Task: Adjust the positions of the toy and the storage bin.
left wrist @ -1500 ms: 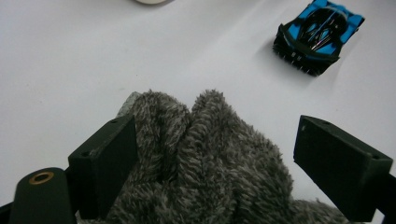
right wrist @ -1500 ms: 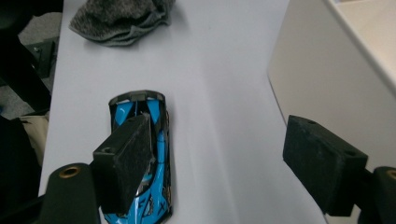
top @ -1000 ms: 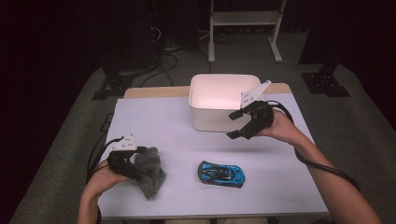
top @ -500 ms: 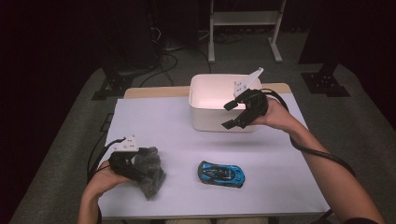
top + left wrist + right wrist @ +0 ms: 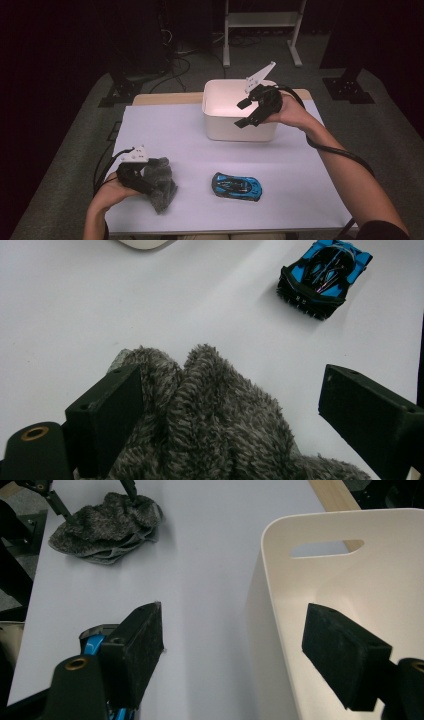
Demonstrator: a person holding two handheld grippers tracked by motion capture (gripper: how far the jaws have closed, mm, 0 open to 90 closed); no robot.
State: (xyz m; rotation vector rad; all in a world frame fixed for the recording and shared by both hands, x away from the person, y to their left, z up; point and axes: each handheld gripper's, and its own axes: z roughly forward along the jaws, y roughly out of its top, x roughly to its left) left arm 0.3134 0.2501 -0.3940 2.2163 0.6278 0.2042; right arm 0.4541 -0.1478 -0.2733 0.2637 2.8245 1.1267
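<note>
My left hand-held gripper (image 5: 150, 184) sits at 8 o'clock on the tabletop (image 5: 175, 135), jaws wide, straddling a grey fuzzy cloth (image 5: 215, 430); one jaw brushes the pile, the other stands clear, no squeeze. A blue toy car (image 5: 236, 186) lies at 6 o'clock, just beside the cloth, apart from it. My right hand-held gripper (image 5: 245, 112) hangs at 1 o'clock over the near rim of the white bin (image 5: 220, 131), jaws wide and empty, one inside the wall line, one outside.
</note>
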